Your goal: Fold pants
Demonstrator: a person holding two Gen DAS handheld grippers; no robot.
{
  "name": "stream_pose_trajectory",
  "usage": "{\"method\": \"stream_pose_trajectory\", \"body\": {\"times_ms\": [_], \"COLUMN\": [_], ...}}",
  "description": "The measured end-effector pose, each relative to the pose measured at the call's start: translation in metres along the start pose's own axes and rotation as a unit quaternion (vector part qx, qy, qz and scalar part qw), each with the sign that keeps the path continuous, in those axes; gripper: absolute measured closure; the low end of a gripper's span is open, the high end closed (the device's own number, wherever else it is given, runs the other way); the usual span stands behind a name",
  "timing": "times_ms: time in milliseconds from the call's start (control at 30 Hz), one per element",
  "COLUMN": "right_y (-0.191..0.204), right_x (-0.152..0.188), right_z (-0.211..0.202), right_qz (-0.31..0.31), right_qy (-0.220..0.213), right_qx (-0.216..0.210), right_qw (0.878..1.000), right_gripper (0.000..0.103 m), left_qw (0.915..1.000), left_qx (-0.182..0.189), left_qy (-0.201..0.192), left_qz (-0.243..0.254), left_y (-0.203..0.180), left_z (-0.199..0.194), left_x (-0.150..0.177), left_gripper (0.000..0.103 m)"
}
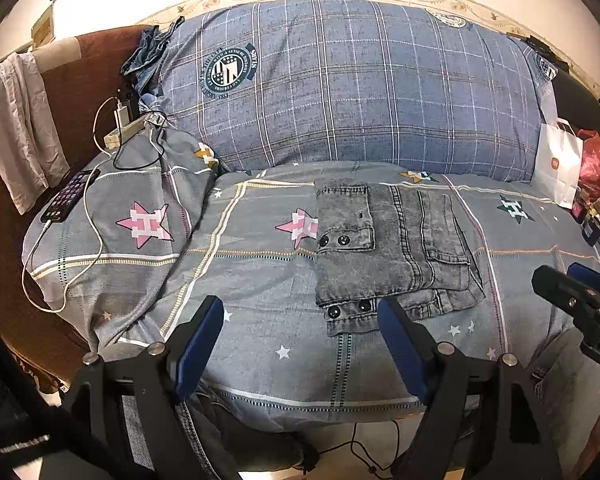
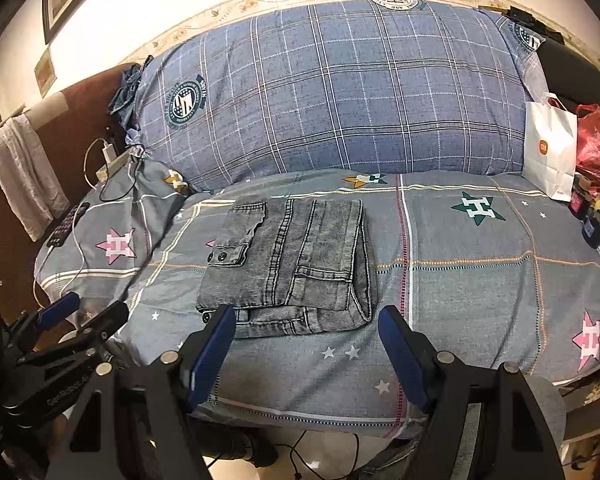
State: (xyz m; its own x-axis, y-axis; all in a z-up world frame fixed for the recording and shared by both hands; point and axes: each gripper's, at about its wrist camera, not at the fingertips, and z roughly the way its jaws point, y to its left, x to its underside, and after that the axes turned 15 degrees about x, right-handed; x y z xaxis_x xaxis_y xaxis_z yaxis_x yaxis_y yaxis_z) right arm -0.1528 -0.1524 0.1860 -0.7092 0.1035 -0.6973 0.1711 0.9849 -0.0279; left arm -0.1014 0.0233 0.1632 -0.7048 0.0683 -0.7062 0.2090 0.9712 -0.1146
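Grey washed-denim pants [image 2: 288, 268] folded compact on star-print bed [image 2: 480, 280]. Both hand-held grippers, left [image 1: 300, 344] & right [image 2: 306, 344], spread, empty. Risk: nudging near hem unfolds stack.

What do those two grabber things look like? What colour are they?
Both are the same kind of tool. The left gripper and the right gripper each have a black angular frame, round silver bolts at the joints, and two flat fingers covered with dark blue pads. From the right wrist view, the left one's black body shows pale printed lettering, too blurred to read surely.
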Motion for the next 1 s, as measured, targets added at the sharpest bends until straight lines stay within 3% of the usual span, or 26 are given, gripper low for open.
{"method": "stream_pose_trajectory", "body": {"times_ms": [1000], "right_y": [0.0032], "right_x": [-0.0003], "right_z": [-0.0013], "right_qz": [-0.007], "right_qy": [-0.002], "right_qx": [-0.002], "right_qw": [1.000], "right_gripper": [0.026], "left_qw": [1.0000], "left_qx": [0.001], "left_qy": [0.005], "left_qz": [0.002], "left_y": [0.0009], "left_z": [-0.0010], "left_x": [0.0006], "left_gripper": [0.023]}}
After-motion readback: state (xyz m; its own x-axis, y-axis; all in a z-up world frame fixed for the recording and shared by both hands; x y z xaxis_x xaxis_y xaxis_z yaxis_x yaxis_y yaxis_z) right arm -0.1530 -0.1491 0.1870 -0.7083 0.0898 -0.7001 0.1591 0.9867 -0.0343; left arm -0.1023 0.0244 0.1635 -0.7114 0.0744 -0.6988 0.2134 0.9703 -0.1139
